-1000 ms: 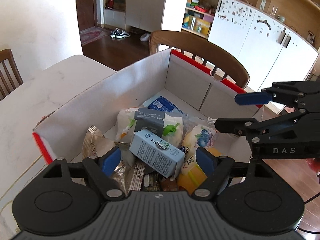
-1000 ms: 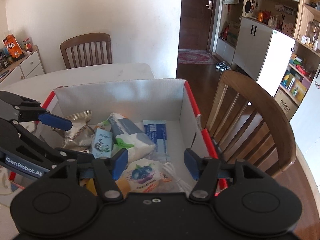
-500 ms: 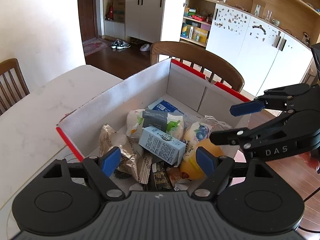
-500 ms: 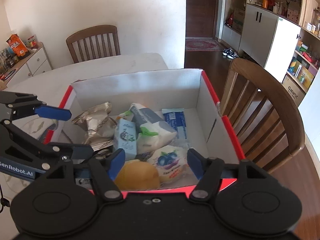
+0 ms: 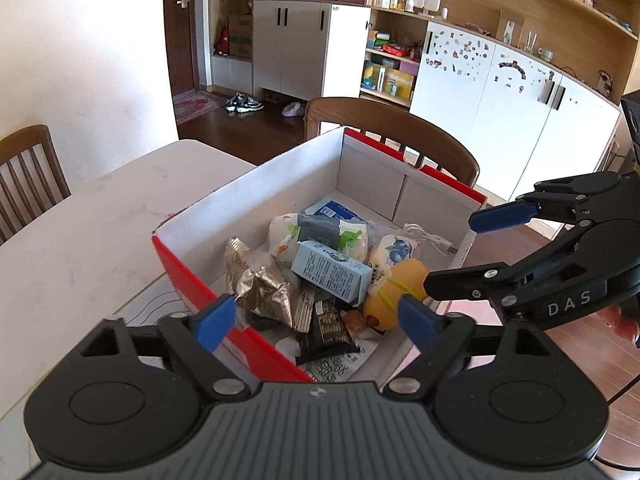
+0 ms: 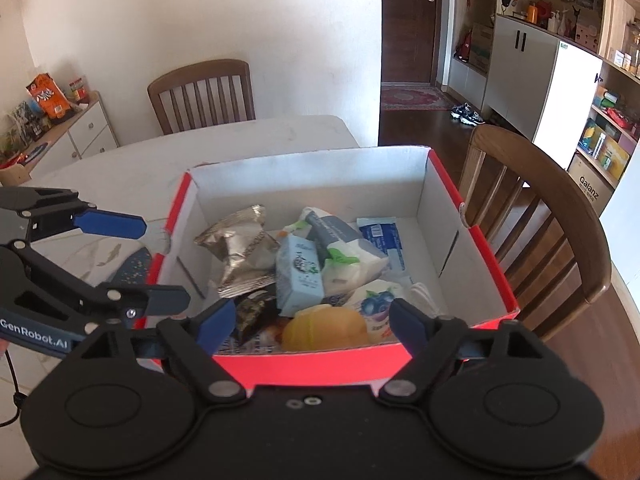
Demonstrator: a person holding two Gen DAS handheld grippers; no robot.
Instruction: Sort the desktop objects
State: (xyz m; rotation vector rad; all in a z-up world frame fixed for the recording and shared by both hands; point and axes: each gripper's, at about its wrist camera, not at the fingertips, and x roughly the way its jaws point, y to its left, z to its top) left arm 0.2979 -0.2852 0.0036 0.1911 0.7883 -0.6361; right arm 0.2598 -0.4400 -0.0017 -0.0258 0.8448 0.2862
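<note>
A red cardboard box (image 5: pixel 188 276) (image 6: pixel 320 360) with white inner walls stands on the white table and holds several items: a light blue carton (image 5: pixel 330 272) (image 6: pixel 298 276), a silver foil bag (image 5: pixel 260 284) (image 6: pixel 240 248), a yellow fruit-like object (image 5: pixel 396 288) (image 6: pixel 324 330), a blueberry pouch (image 6: pixel 378 300), a white cable (image 5: pixel 428 236) and dark wrappers (image 5: pixel 328 332). My left gripper (image 5: pixel 316 320) is open and empty above the box's near corner. My right gripper (image 6: pixel 312 320) is open and empty above the box's near wall. Each gripper shows in the other's view.
A wooden chair (image 6: pixel 536 208) stands right behind the box at the table's edge. Another chair (image 6: pixel 202 94) stands at the far side of the white table (image 5: pixel 80 232). A dark patterned mat (image 6: pixel 128 268) lies left of the box. Cabinets line the far wall.
Both grippers have pulled back and up from inside the box, staying open and empty. The whole box and its near red walls now show.
</note>
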